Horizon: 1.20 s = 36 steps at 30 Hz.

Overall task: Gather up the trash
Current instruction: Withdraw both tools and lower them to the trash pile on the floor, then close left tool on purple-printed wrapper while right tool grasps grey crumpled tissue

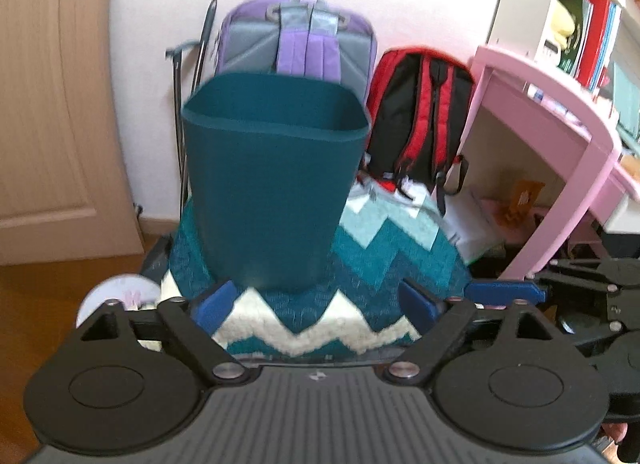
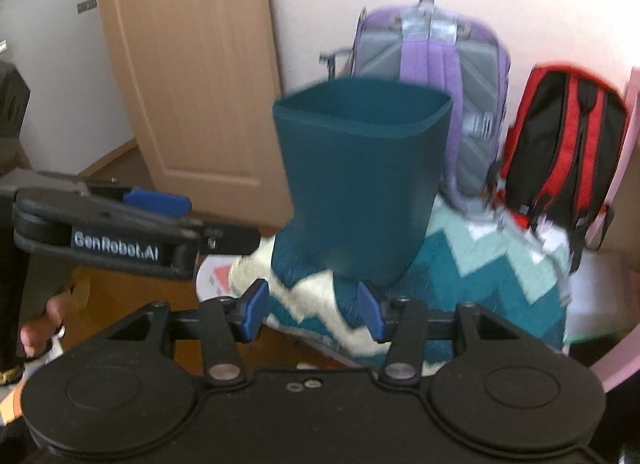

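A dark teal bin (image 1: 276,168) stands upright on a teal and white zigzag rug (image 1: 360,260), straight ahead of both grippers. My left gripper (image 1: 318,302) is open, its blue pads wide apart just short of the bin's base, with only rug between them. My right gripper (image 2: 313,314) is open too and holds nothing, low in front of the bin (image 2: 360,184). A round white flat item (image 1: 116,296) lies on the floor by the rug's left edge; it shows as a white piece with red marks (image 2: 214,276) in the right wrist view. The bin's bottom is hidden.
A purple backpack (image 1: 296,40) and a red and black backpack (image 1: 420,116) lean on the wall behind the bin. A pink desk (image 1: 560,132) with shelves stands right, a wooden door (image 2: 192,76) left. A hand (image 2: 40,328) holds the left gripper (image 2: 200,224).
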Motion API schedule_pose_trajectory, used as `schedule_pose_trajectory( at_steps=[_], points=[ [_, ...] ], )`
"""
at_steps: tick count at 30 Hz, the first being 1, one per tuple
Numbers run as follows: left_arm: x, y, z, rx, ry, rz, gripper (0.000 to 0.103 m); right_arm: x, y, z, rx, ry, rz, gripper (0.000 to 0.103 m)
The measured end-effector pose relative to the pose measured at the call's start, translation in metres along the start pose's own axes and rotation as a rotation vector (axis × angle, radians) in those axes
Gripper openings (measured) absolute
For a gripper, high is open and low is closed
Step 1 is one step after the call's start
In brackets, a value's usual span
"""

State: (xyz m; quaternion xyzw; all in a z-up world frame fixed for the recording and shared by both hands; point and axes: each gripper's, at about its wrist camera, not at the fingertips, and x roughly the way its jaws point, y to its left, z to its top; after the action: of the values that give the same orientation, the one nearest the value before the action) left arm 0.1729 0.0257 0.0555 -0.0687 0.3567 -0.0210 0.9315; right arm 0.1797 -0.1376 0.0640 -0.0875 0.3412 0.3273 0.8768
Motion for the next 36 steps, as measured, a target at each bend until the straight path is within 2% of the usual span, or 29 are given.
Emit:
schedule_pose_trajectory(
  at_steps=[1,5,10,18,23,28,36],
  points=[
    [0.007,0.002,-0.009,-0.007,0.015,-0.001,0.101,0.006,-0.001,-0.010,0.005,0.017,0.004,0.050],
    [0.039,0.014,-0.044,-0.051,0.097,-0.003,0.101,0.038,-0.006,-0.049,0.026,0.090,0.016,0.050],
    [0.092,0.036,-0.086,-0.125,0.208,0.044,0.101,0.088,-0.015,-0.098,0.098,0.204,0.040,0.050],
    [0.191,0.066,-0.150,-0.172,0.438,0.121,0.101,0.173,-0.031,-0.165,0.204,0.359,0.064,0.050],
    [0.248,0.091,-0.180,-0.232,0.591,0.172,0.101,0.226,-0.034,-0.199,0.219,0.470,0.081,0.050],
    [0.305,0.111,-0.203,-0.237,0.710,0.212,0.101,0.276,-0.037,-0.227,0.226,0.570,0.096,0.050],
    [0.384,0.123,-0.254,-0.184,0.848,0.233,0.101,0.352,-0.042,-0.270,0.257,0.686,0.127,0.050]
  ],
)
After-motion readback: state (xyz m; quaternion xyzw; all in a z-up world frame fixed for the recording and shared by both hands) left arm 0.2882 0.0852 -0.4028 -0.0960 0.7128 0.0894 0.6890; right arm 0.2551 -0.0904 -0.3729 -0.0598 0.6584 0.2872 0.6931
